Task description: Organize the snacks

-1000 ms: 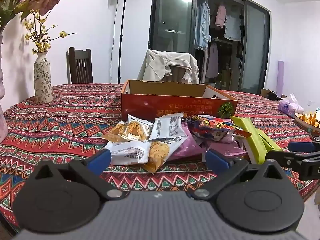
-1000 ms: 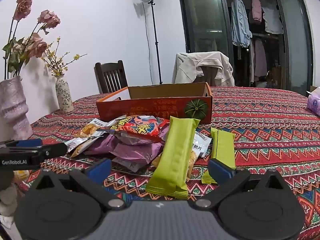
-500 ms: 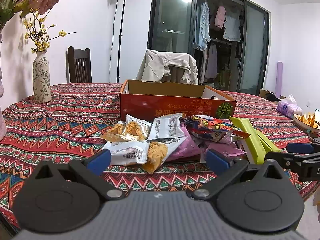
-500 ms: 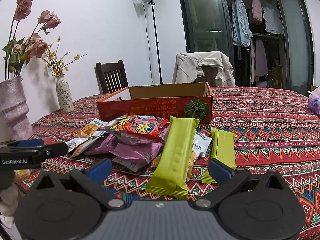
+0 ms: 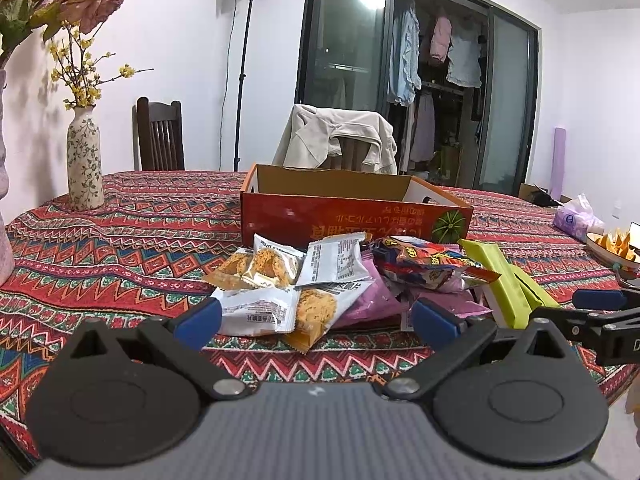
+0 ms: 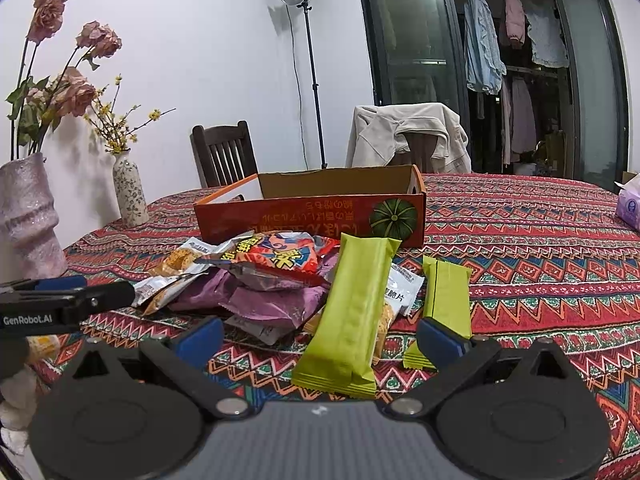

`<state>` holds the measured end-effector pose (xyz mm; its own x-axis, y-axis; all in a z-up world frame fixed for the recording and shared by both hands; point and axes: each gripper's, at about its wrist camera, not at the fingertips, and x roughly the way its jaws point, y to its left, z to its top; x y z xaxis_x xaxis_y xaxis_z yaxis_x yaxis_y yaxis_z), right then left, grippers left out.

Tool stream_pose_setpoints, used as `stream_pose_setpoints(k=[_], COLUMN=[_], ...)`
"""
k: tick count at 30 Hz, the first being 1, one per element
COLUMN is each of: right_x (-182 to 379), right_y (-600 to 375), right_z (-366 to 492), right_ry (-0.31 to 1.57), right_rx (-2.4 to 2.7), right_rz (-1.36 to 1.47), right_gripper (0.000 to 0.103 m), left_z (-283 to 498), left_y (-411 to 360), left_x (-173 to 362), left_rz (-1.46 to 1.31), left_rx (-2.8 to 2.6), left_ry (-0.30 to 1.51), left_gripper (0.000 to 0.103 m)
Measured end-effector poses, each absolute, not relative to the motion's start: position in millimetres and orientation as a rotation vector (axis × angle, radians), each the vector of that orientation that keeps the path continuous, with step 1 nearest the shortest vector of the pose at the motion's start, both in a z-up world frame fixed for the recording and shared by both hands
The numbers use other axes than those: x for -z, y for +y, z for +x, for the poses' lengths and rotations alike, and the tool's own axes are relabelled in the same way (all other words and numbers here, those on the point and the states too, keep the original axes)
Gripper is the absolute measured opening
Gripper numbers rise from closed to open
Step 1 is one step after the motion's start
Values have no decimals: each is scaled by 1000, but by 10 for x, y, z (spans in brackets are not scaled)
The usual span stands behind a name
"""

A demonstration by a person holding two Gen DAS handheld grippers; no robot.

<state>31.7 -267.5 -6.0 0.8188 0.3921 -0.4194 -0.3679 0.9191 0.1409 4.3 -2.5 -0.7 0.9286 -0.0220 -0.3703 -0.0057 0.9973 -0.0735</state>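
A pile of snack packets lies on the patterned tablecloth before an open orange cardboard box (image 5: 356,216) (image 6: 312,216). Small white cracker packets (image 5: 264,280) are at the pile's left, purple bags (image 6: 272,300) beneath a red chip bag (image 6: 280,260) (image 5: 424,264), and two long green packs (image 6: 352,312) (image 6: 446,296) on the right. My left gripper (image 5: 316,320) hovers open just short of the white packets, holding nothing. My right gripper (image 6: 320,338) stands open over the near end of the bigger green pack, empty.
A floral vase (image 5: 84,160) and a large pink vase (image 6: 28,216) stand on the table's left. A tissue pack (image 5: 576,218) and a snack bowl (image 5: 612,244) sit at the right. Chairs (image 6: 224,152), one draped with a jacket (image 6: 408,136), stand behind the table.
The left gripper has shifted slightly, so the pile and box sit a little lower and left in its view. The right gripper has barely moved. Both remain open.
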Motion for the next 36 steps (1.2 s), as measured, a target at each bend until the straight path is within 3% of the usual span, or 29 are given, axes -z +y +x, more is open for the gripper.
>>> stream_pose_setpoints(k=[36], right_x=[57], right_y=[-2667], right_z=[309], right_ry=[455], right_rx=[-411], right_rz=[59], right_gripper=[103], left_z=[12], left_y=[-21], left_x=[6], left_rz=[-80], left_rx=[15], left_ry=[370], left_gripper=[103])
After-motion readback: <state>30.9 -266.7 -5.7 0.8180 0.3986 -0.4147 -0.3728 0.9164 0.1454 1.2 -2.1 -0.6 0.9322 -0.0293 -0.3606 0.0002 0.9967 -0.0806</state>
